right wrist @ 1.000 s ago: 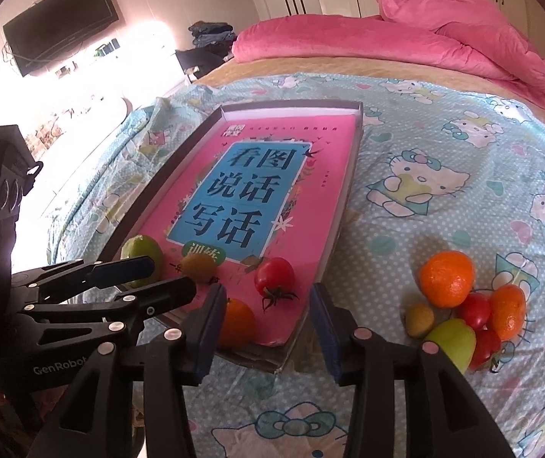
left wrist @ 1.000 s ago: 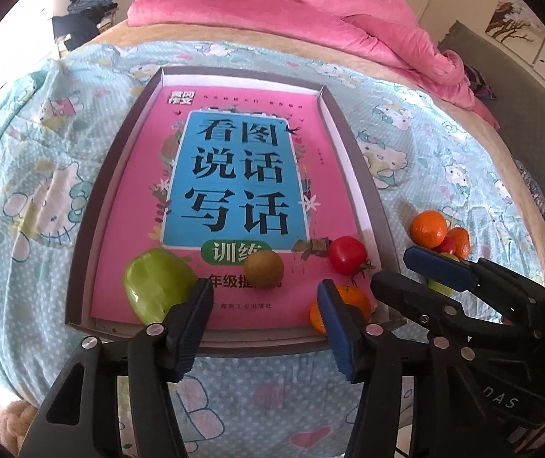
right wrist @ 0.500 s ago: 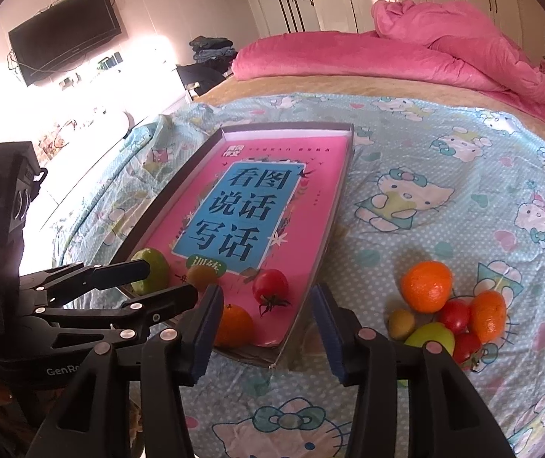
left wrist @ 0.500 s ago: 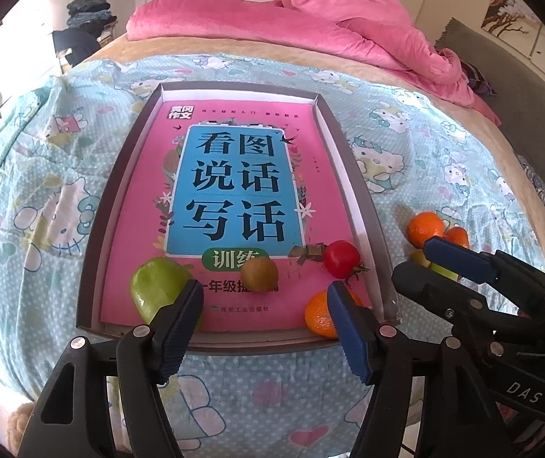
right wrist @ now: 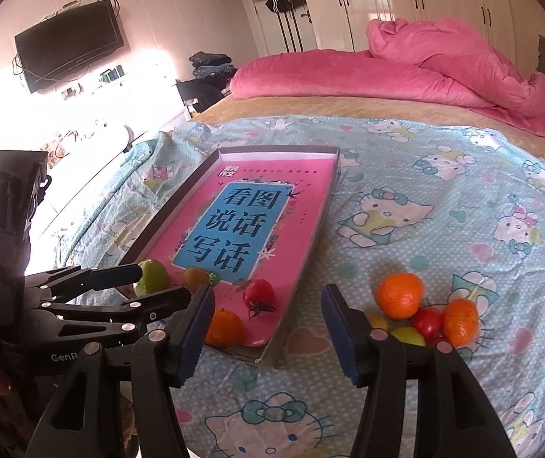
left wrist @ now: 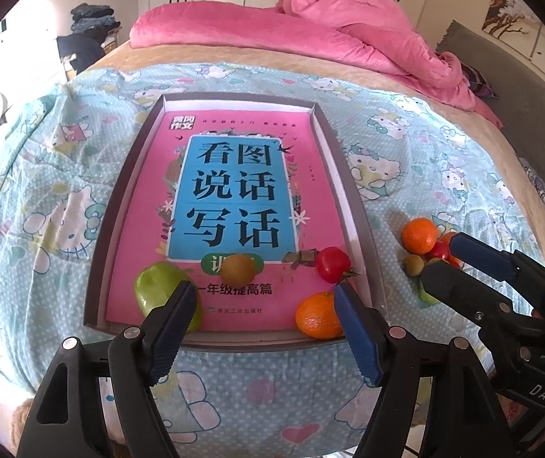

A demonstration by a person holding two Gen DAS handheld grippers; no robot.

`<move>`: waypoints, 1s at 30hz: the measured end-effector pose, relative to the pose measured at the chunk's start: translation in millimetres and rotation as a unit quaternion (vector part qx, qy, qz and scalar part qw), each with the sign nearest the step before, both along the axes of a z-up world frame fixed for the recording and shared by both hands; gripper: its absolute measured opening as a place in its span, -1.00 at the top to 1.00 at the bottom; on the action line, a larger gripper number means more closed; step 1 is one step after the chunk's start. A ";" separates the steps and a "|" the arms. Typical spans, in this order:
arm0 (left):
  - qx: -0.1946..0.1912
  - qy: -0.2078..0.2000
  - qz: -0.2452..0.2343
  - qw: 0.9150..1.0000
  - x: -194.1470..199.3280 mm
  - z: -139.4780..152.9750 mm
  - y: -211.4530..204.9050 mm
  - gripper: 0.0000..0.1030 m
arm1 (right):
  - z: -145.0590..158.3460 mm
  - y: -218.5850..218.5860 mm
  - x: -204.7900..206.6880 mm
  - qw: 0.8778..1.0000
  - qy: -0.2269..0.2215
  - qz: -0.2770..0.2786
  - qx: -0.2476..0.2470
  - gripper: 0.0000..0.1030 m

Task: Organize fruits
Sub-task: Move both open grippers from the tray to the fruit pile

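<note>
A grey tray [left wrist: 362, 236] lined with a pink book lies on the bed. At its near end sit a green apple [left wrist: 154, 290], a kiwi [left wrist: 238, 269], a red tomato [left wrist: 332, 264] and an orange [left wrist: 316, 316]. My left gripper [left wrist: 262, 307] hovers just in front of that end, its jaws opening, nothing between them. On the sheet right of the tray lies a heap of fruit: an orange [right wrist: 399, 294], a tomato [right wrist: 427, 321], a second orange [right wrist: 460, 321] and a green fruit [right wrist: 407, 336]. My right gripper [right wrist: 266, 307] hangs near the tray's front corner, jaws opening and empty.
A rumpled pink duvet [right wrist: 405, 76] covers the far end of the bed. The patterned sheet [right wrist: 444, 210] stretches wide to the right of the tray. A television [right wrist: 70, 45] hangs on the left wall, with wardrobes behind.
Both grippers have opened wider and drawn back and up from the tray. The orange between the left and right jaws now lies free on the book.
</note>
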State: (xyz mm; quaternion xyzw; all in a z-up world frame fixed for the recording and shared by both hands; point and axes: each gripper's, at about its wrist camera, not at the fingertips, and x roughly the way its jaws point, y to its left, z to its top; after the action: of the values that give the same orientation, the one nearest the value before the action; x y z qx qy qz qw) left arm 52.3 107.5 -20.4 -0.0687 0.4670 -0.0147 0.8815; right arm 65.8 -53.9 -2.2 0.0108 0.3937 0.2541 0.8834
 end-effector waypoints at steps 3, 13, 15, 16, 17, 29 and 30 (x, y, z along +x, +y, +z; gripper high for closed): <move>-0.004 -0.006 -0.004 1.000 -1.6 4.7 -3.6 -0.48 | 2.3 -9.1 -3.8 1.000 -0.004 -0.006 0.002 -0.12; -0.001 -0.022 -0.025 0.999 -6.9 18.9 -22.4 -0.48 | 5.7 -39.5 -8.8 0.999 -0.012 -0.033 -0.007 -0.12; 0.002 -0.023 -0.029 0.999 -7.2 19.6 -26.3 -0.48 | 3.7 -46.7 -8.8 0.999 -0.011 -0.042 -0.010 -0.12; 0.004 -0.022 -0.030 0.999 -7.6 19.9 -28.3 -0.48 | 2.8 -49.5 -9.3 0.999 -0.010 -0.045 -0.010 -0.12; 0.005 -0.022 -0.032 0.999 -8.1 20.2 -29.9 -0.48 | 1.6 -54.2 -9.3 0.999 -0.007 -0.049 -0.009 -0.12; 0.011 -0.023 -0.055 0.998 -13.2 25.2 -50.3 -0.48 | 0.0 -89.7 -8.4 0.996 -0.004 -0.089 -0.005 -0.12; 0.012 -0.024 -0.056 0.998 -13.5 25.7 -52.3 -0.48 | -0.5 -93.3 -8.0 0.996 -0.003 -0.092 -0.003 -0.13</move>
State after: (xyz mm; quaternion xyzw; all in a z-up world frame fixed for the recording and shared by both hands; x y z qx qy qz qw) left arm 38.8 55.2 5.3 -0.0308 0.4493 -0.0602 0.8908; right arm 57.8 -147.2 -2.7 0.0436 0.3892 0.1706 0.9042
